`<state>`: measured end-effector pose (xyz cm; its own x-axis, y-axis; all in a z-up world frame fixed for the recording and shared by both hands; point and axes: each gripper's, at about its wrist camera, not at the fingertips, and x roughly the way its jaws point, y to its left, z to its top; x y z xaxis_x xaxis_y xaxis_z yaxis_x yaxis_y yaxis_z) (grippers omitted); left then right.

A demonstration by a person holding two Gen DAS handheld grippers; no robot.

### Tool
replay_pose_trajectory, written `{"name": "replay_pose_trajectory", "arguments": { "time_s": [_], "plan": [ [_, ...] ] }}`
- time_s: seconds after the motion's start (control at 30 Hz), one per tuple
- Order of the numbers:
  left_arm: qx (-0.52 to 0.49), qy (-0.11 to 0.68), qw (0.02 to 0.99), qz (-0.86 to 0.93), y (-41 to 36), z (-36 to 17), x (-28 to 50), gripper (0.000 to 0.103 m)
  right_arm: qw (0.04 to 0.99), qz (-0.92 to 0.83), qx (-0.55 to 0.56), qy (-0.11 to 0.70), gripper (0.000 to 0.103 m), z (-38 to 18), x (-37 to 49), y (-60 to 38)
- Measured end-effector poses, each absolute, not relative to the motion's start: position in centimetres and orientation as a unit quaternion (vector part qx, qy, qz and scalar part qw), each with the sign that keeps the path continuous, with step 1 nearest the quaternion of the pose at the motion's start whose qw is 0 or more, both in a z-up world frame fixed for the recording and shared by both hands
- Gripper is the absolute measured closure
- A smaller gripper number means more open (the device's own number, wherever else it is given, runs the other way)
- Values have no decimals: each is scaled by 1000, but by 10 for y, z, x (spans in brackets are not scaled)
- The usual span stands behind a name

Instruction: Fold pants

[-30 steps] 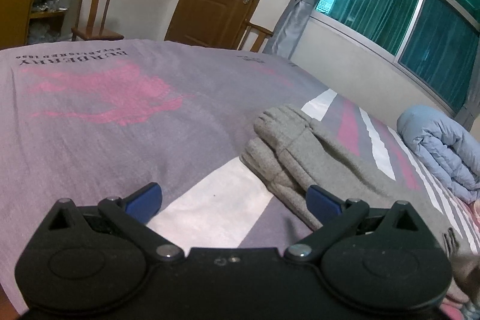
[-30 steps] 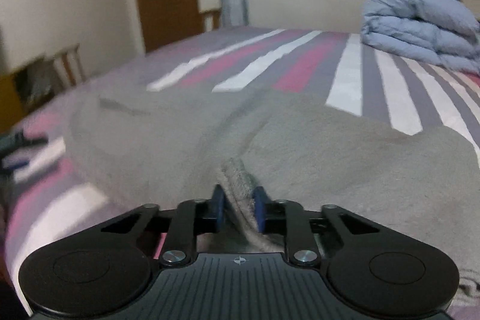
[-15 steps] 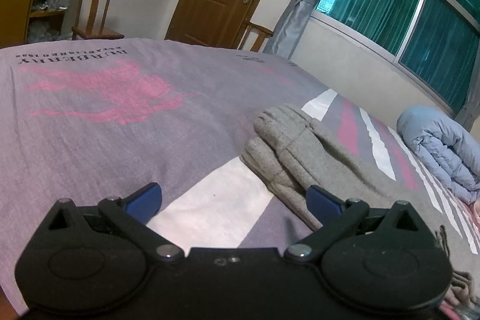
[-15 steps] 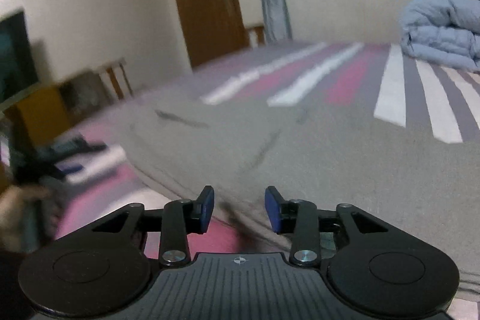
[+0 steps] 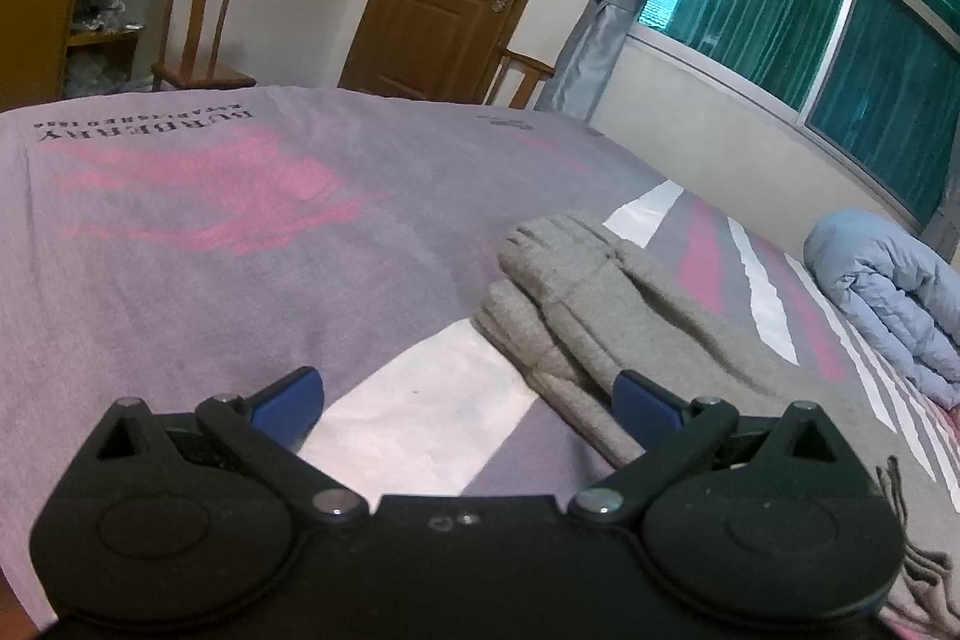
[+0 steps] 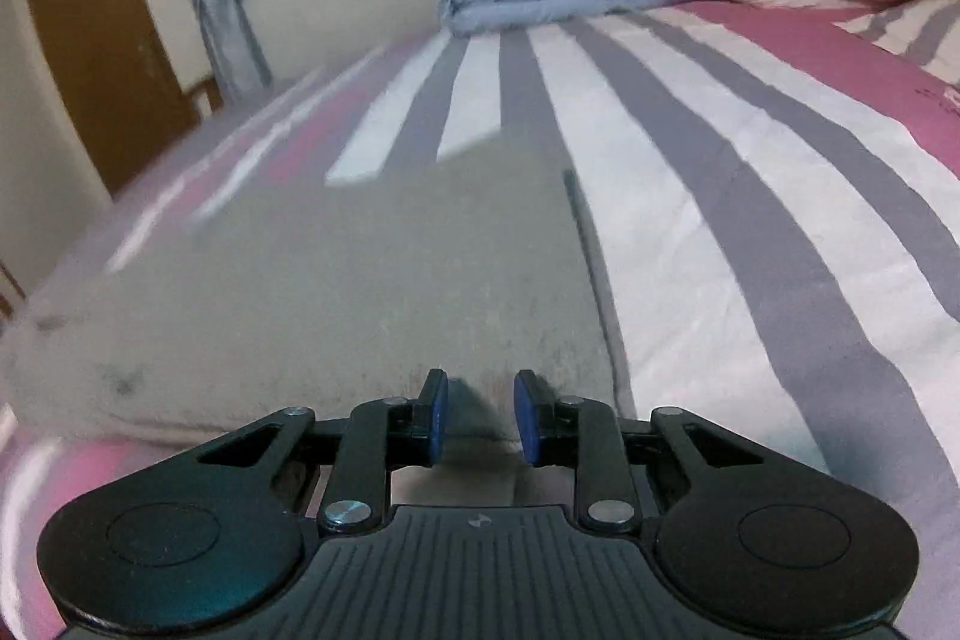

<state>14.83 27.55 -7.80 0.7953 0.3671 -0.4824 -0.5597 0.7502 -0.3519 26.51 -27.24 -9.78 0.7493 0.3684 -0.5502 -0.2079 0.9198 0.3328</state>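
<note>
Seen from the left wrist camera, the left tool hovers low over a bed covered in a purple sheet with pink print and pale stripes, its blue-padded jaws spread wide and gripping nothing. It points out across the mattress, roughly level and a little downward, toward the bunched cuff end of the grey pants, which lies just ahead of and partly behind the tool's right-hand finger. That end is gathered into soft ridges, probably because the legs are already laid one over the other lengthwise, and the wide jaws suggest this tool is waiting to take hold of the cuffs. Moving right, the pants run toward a folded light-blue duvet against the wall under the window (well apart from the work). From the right wrist camera, the right tool sits low at the near edge of the same pants, which spread flat and broad in front of it across the striped sheet. Its jaws stand partly apart, released, with the fabric edge lying in the gap but nothing pinched. The tool is held close to the mattress and aimed along the garment, a pose that looks ready for either smoothing or a fresh grip for the next fold.
</note>
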Motion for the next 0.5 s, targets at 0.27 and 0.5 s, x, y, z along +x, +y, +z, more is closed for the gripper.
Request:
{"name": "replay_pose_trajectory", "arguments": {
  "time_s": [0.27, 0.5],
  "plan": [
    [-224, 207, 918, 252, 271, -79, 155, 6, 943, 144, 131, 269, 77, -77, 303, -275],
    [-218, 213, 918, 255, 272, -80, 160, 6, 937, 158, 99, 297, 77, -92, 341, -268]
  ]
}}
